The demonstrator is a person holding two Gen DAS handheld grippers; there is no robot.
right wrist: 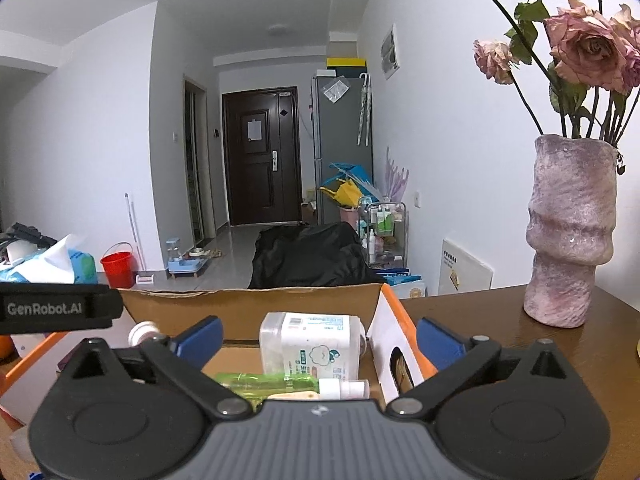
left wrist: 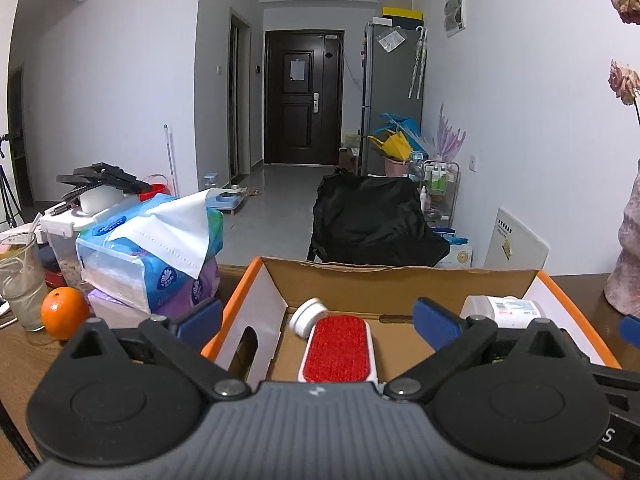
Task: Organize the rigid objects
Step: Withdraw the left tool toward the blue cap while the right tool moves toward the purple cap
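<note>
An open cardboard box point(left wrist: 400, 280) with orange edges stands on the brown table. Inside lie a red lint brush with a white frame point(left wrist: 340, 350) and a white round cap point(left wrist: 308, 316) behind it. A clear plastic container with a printed label point(left wrist: 504, 310) sits at the box's right. My left gripper point(left wrist: 318, 320) hangs wide open above the brush, touching nothing. In the right wrist view the labelled container point(right wrist: 310, 344), a green bottle point(right wrist: 272, 382) with a white cap point(right wrist: 344, 389) lie in the box point(right wrist: 256, 300). My right gripper point(right wrist: 318, 340) is wide open over them, its right finger point(right wrist: 440, 342) outside the box wall.
Tissue packs point(left wrist: 156, 256), an orange point(left wrist: 64, 312), a glass point(left wrist: 22, 284) and a lidded tub point(left wrist: 68, 236) crowd the table left of the box. A pink vase with dried roses point(right wrist: 568, 232) stands at the right. A black chair back point(left wrist: 372, 216) is behind the table.
</note>
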